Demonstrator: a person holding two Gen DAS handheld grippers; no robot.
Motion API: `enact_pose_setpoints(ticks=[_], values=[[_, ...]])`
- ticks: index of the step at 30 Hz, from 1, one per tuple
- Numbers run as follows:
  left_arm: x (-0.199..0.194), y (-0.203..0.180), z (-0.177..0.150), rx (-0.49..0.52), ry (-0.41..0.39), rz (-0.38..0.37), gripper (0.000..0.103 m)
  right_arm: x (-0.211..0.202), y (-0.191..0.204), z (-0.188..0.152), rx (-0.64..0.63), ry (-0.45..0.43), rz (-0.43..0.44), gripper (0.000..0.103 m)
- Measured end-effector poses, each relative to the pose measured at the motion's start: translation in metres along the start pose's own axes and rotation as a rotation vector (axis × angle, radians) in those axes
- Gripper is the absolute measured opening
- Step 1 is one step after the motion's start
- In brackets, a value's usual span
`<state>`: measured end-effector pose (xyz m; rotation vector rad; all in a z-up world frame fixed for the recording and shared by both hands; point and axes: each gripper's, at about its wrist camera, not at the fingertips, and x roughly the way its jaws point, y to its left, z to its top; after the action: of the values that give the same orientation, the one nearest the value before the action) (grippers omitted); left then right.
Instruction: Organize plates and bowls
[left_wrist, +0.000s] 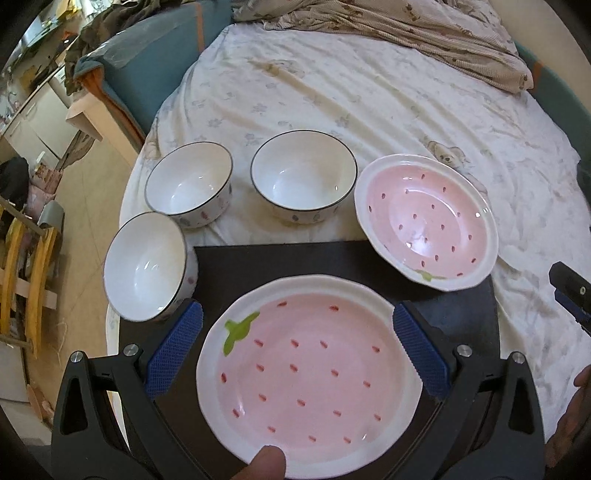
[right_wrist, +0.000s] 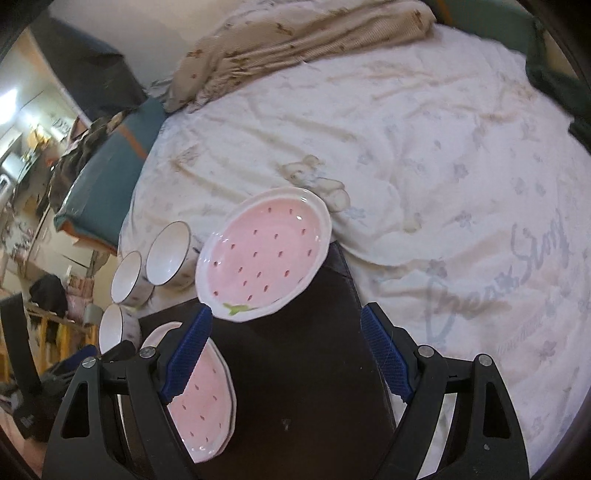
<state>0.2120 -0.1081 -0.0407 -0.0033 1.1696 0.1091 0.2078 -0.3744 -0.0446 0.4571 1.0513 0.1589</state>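
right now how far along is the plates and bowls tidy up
Barely begun: nothing is stacked. One pink strawberry-pattern plate lies flat on the black board, framed by the open left gripper but not gripped. The second pink strawberry plate rests half on the board, half on the white bedsheet. Three white dark-rimmed bowls sit separate. The right gripper is open, empty.

home bedroom, bed (left_wrist: 369, 103), rumpled blanket (left_wrist: 406, 29)

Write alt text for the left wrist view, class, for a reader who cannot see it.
An open left gripper frames a pink strawberry-pattern plate on a dark board. A second strawberry plate overhangs the board's far right corner, and three white bowls sit to the left on a white bedsheet.
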Motion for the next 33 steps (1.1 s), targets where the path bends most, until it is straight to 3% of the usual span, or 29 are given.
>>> enact_pose_setpoints(ticks=[5,9,12,19,23,25,26,27,33], values=[[0.015,-0.005,0.011,-0.007,0.02,-0.003,0.102,0.03,-0.031,0.016,0.109,0.068,-0.004,0.085],[0.024,-0.004,0.012,-0.016,0.035,-0.026,0.102,0.058,-0.059,0.02,0.281,0.145,0.073,0.085],[0.029,-0.002,0.01,-0.004,0.033,-0.034,0.102,0.075,-0.066,0.019,0.325,0.195,0.08,0.085],[0.041,0.0,0.016,0.011,0.036,-0.007,0.102,0.111,-0.064,0.024,0.323,0.256,0.118,0.042],[0.048,-0.003,0.02,0.031,0.044,0.01,0.102,0.124,-0.055,0.025,0.284,0.274,0.114,0.032],[0.049,-0.005,0.021,0.038,0.045,0.017,0.102,0.128,-0.047,0.026,0.215,0.279,0.058,0.03],[0.049,-0.005,0.021,0.034,0.048,0.019,0.102,0.129,-0.044,0.026,0.188,0.276,0.049,0.017],[0.048,-0.005,0.02,0.028,0.048,0.016,0.102,0.129,-0.042,0.027,0.176,0.274,0.064,0.013],[0.043,-0.011,0.017,0.033,0.052,-0.019,0.102,0.118,-0.044,0.024,0.16,0.245,0.088,0.011]])
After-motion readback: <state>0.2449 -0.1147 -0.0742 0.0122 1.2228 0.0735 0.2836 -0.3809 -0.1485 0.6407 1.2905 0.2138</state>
